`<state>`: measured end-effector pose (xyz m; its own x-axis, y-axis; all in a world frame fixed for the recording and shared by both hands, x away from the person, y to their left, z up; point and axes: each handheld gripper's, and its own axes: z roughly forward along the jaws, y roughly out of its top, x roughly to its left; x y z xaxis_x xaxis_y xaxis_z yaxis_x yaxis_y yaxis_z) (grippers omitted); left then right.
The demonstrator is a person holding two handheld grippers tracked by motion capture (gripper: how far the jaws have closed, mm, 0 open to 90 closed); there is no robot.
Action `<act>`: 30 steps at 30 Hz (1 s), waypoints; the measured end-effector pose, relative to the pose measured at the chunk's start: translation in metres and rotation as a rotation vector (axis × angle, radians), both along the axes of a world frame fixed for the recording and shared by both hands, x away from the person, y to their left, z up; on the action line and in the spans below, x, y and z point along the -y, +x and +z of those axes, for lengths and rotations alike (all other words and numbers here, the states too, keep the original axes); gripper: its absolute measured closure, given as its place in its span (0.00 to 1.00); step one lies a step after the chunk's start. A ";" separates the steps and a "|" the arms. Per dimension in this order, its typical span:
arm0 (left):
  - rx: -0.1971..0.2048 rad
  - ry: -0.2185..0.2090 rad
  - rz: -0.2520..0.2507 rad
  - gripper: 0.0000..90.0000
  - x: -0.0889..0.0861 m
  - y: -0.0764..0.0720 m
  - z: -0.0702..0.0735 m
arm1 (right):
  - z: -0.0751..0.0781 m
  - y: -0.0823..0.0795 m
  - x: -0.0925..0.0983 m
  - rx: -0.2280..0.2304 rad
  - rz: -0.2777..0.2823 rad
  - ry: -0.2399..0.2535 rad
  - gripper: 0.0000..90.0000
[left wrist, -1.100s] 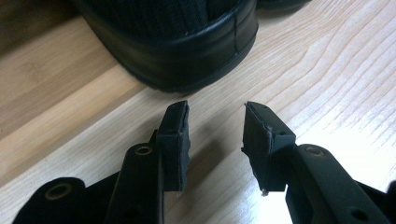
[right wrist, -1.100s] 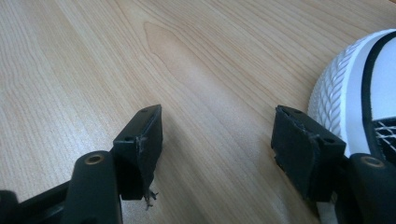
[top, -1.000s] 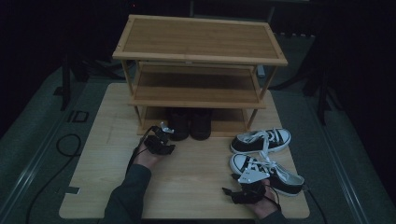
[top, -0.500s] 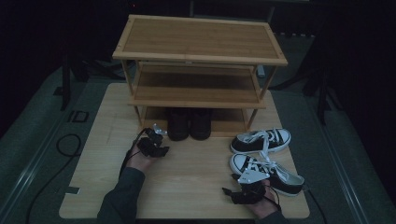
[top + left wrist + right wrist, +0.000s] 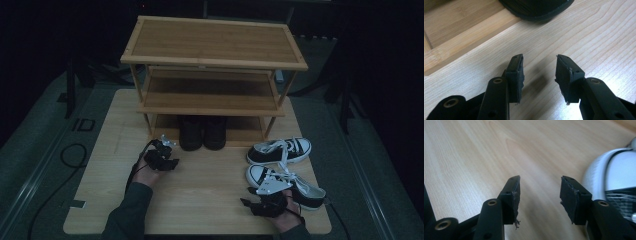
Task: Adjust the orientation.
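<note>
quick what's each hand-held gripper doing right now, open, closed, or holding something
Left hand-held gripper: open, holding nothing, over bare table.
Right hand-held gripper: open, nothing between the jaws; they have just been closing.

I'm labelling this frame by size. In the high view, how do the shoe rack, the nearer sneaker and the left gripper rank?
1. shoe rack
2. nearer sneaker
3. left gripper, clearly smallest

Looks like a dim recording studio or lab, not a home: wooden table (image 5: 200, 200) on grey floor (image 5: 35, 165), stand legs (image 5: 70, 90) and a cable (image 5: 70, 155) left of the left claw (image 5: 161, 156), blackness behind the shoe rack (image 5: 212, 60).
</note>
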<state>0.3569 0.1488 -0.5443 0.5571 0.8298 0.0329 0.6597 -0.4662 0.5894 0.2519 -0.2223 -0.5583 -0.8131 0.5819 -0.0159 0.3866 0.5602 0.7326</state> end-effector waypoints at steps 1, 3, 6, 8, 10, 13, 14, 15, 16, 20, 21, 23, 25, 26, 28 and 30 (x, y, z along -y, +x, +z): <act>0.000 0.001 -0.001 0.64 0.000 -0.001 -0.001 | 0.004 0.001 0.001 0.004 -0.003 -0.002 0.56; -0.002 0.006 -0.002 0.64 -0.001 -0.001 -0.002 | 0.012 0.003 0.004 0.011 -0.008 -0.003 0.55; -0.005 0.002 0.002 0.64 -0.002 -0.002 -0.004 | 0.024 0.006 0.009 0.023 -0.016 -0.008 0.57; -0.007 0.002 0.007 0.64 -0.003 -0.003 -0.005 | 0.030 0.008 0.011 0.027 -0.017 -0.019 0.59; -0.004 0.002 0.009 0.64 -0.004 -0.004 -0.005 | 0.034 0.010 0.014 0.031 -0.014 -0.032 0.60; -0.004 0.005 0.008 0.64 -0.005 -0.005 -0.004 | 0.039 0.013 0.018 0.033 -0.021 -0.054 0.62; -0.003 0.004 0.009 0.64 -0.005 -0.005 -0.004 | 0.040 0.013 0.020 0.031 -0.024 -0.054 0.62; -0.003 0.004 0.009 0.64 -0.005 -0.005 -0.005 | 0.041 0.014 0.022 0.031 -0.029 -0.057 0.62; -0.004 0.004 0.009 0.64 -0.005 -0.005 -0.005 | 0.042 0.014 0.023 0.034 -0.031 -0.064 0.62; -0.001 0.004 0.008 0.64 -0.004 -0.005 -0.004 | 0.045 0.016 0.029 0.037 -0.050 -0.082 0.61; -0.001 0.004 0.007 0.64 -0.004 -0.005 -0.004 | 0.046 0.017 0.031 0.040 -0.055 -0.093 0.61; -0.001 0.004 0.006 0.64 -0.003 -0.005 -0.004 | 0.048 0.018 0.036 0.041 -0.066 -0.097 0.60; -0.002 0.005 0.006 0.64 -0.003 -0.005 -0.005 | 0.049 0.018 0.038 0.044 -0.072 -0.100 0.59; -0.006 0.005 0.006 0.64 -0.003 -0.005 -0.005 | 0.050 0.018 0.041 0.044 -0.081 -0.098 0.58; -0.006 0.007 0.004 0.64 -0.002 -0.004 -0.005 | 0.055 0.018 0.050 0.049 -0.100 -0.090 0.58; -0.008 0.007 0.001 0.64 -0.002 -0.004 -0.005 | 0.058 0.017 0.056 0.048 -0.108 -0.090 0.58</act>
<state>0.3525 0.1508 -0.5494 0.5568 0.8299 0.0348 0.6644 -0.4701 0.5810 0.2691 -0.2786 -0.5008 -0.7426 0.6607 -0.1098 0.4137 0.5814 0.7005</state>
